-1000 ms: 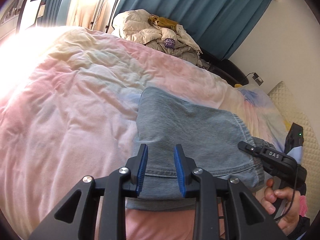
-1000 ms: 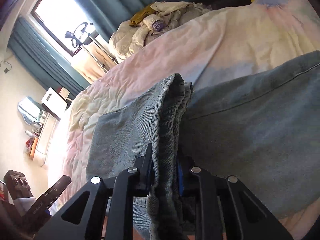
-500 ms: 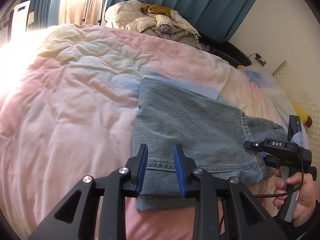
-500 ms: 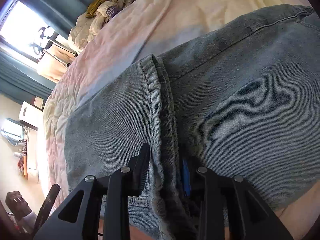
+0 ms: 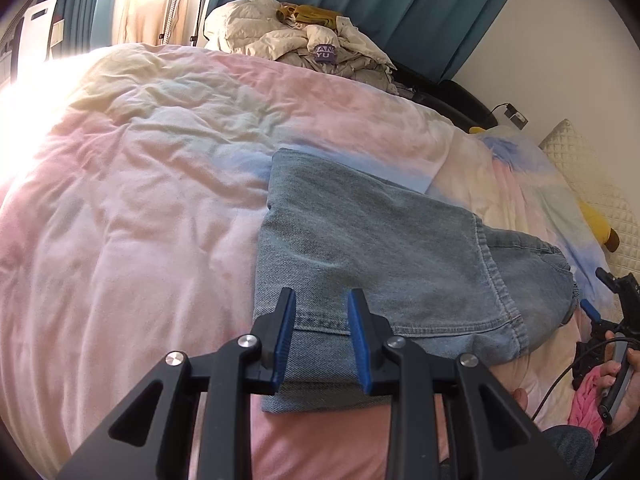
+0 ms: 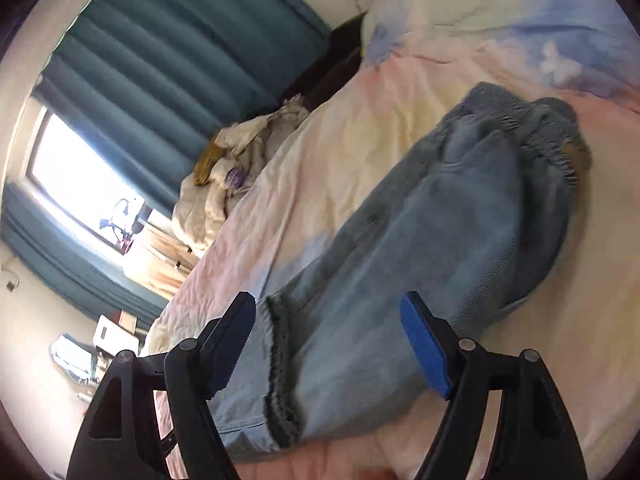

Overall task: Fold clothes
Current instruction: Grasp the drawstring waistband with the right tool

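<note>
Since 1 second ago our right tool (image 6: 328, 344) has let go of the jeans (image 5: 384, 264) hem and pulled back; its jaws are opening, with nothing pressed. On the left, our left tool (image 5: 321, 336) hovers over the near hem, jaws partly apart, gripping nothing. We see the jeans folded on the bed (image 5: 140, 200).

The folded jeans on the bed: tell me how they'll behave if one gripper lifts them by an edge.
The jeans would probably droop and unfold: they are soft layered denim sagging into the duvet. The thick hem should grip well. They likely feel heavy for cloth.
</note>
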Motion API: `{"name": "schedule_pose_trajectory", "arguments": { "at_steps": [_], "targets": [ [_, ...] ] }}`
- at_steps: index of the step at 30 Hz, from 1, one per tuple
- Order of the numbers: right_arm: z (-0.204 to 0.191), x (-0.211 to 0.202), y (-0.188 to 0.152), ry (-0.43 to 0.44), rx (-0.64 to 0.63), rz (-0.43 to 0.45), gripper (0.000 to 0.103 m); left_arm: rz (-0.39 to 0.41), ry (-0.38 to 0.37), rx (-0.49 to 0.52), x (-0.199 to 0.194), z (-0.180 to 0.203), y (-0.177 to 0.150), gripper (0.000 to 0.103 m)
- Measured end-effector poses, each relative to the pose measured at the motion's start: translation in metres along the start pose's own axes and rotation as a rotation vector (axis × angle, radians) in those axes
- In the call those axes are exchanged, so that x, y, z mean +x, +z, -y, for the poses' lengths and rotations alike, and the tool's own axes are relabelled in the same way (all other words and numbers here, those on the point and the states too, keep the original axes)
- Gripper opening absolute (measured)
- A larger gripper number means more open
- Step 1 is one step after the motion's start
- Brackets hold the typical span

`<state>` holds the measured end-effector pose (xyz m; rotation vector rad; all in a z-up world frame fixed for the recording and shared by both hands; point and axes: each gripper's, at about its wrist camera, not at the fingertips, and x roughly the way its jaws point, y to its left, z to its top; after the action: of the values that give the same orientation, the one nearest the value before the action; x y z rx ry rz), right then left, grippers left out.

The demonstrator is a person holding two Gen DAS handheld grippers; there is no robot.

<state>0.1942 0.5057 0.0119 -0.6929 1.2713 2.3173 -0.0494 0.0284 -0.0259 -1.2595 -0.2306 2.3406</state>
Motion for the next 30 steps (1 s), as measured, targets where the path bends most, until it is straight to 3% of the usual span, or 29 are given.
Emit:
{"name": "schedule_pose_trajectory", "arguments": {
  "at_steps": [6,10,13,16,19,24,27,30],
  "targets": [
    [0.103,-0.014,0.033,-0.124,0.169,0.113,0.077,-0.016,0.012,0.012,0.005,0.004,-0.003,0.027],
    [0.142,0.002,0.047,-0.086,0.249,0.102,0.077,-0.015,0.026,-0.002,0.007,0.005,-0.005,0.027],
    [0.149,0.023,0.056,-0.019,0.254,0.095,0.077,-0.005,0.035,-0.005,0.005,0.005,-0.004,0.027],
    [0.149,0.036,0.061,0.009,0.266,0.149,0.078,-0.022,0.037,-0.012,0.011,0.005,-0.004,0.027],
    [0.150,0.044,0.062,-0.026,0.267,0.177,0.079,-0.039,0.040,-0.015,0.017,0.005,-0.003,0.027],
    [0.151,0.071,0.068,-0.118,0.258,0.102,0.079,-0.033,0.072,0.023,0.022,0.013,-0.002,0.027],
    [0.143,0.071,0.074,-0.154,0.242,0.086,0.065,-0.034,0.084,0.042,0.024,0.017,0.000,0.027],
    [0.113,0.060,0.076,-0.203,0.129,0.116,0.045,-0.031,0.083,0.050,0.023,0.020,0.001,0.027]
  ]
}}
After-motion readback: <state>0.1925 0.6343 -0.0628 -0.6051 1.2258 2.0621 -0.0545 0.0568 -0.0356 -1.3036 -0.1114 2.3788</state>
